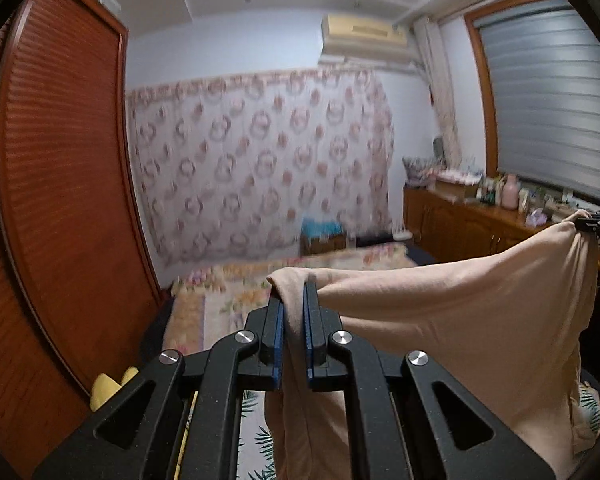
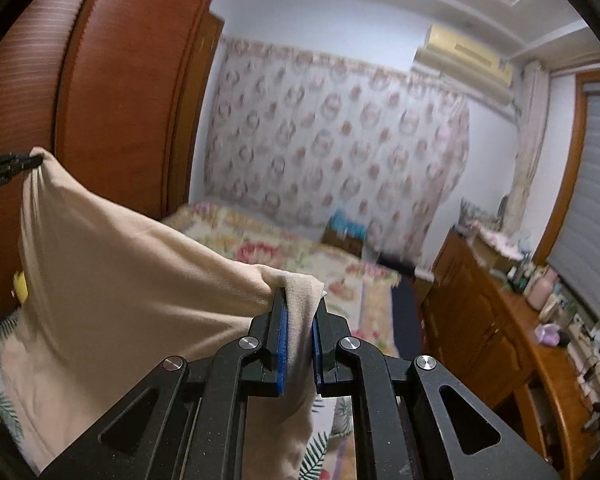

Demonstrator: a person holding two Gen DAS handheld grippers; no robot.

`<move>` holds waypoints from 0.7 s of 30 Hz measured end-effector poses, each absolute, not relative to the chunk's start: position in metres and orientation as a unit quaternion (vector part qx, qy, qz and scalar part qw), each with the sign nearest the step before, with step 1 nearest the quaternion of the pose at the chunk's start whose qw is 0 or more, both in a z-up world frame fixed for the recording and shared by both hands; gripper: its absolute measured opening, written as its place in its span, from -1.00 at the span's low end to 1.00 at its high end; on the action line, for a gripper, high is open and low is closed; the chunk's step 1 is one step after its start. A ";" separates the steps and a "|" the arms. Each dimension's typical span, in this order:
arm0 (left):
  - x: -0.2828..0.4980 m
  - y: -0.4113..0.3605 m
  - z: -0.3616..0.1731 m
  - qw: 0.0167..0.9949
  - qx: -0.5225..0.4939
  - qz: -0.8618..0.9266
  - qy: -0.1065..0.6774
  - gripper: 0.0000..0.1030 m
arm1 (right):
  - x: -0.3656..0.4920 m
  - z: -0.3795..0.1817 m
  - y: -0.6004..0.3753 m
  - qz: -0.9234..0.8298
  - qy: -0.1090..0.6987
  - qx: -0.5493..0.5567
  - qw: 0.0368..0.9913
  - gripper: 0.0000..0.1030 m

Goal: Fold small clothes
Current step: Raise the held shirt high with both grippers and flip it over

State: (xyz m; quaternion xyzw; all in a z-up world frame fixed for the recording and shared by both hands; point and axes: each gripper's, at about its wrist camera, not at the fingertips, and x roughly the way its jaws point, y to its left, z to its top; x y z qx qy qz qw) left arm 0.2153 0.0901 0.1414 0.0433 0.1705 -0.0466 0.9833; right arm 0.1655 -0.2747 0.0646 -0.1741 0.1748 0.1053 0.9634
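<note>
1. The left gripper (image 1: pixel 292 300) was closed on one upper corner of a beige garment (image 1: pixel 460 320), with cloth pinched between its blue pads (image 1: pixel 278 344) and a small tuft standing above the tips.
2. The right gripper (image 2: pixel 300 312) was likewise closed on the opposite upper corner of the same garment (image 2: pixel 120 272), cloth bunched between its pads.
3. The garment hung in the air between the two grippers, its top edge sagging slightly and its body draping below. Its lower part appeared to reach a leaf-printed cover (image 1: pixel 256 432) underneath; contact could not be confirmed.
4. Judgement: the step in hand was carrying the spread garment down to lay it flat before folding. To do this well, both corners should be kept level and well apart so the top edge stays taut, and the lower hem should touch first so the cloth rolls out without creases.
5. Judgement: neither grip should be loosened until the garment lies fully on the surface.
6. Pose: both grippers pointed forward and somewhat downward, towards a bed (image 2: pixel 300 256) and a flowered curtain (image 1: pixel 260 160). Each appeared at the edge of the other's view, side by side at similar height.
7. Background blur indicated both hands were in motion.
</note>
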 end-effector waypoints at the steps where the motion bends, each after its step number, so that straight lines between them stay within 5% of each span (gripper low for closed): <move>1: 0.233 0.092 0.131 0.980 0.043 -0.049 0.188 -0.82 | 0.178 0.057 -0.273 0.107 0.185 -0.174 0.961 -0.81; 9: 0.311 0.086 0.075 0.962 0.057 -0.046 0.262 -0.82 | 0.291 0.022 -0.260 0.109 0.260 -0.173 0.944 -0.81; 21: 0.369 0.074 0.019 0.941 0.061 -0.050 0.328 -0.82 | 0.360 0.070 -0.280 0.103 0.336 -0.144 0.925 -0.81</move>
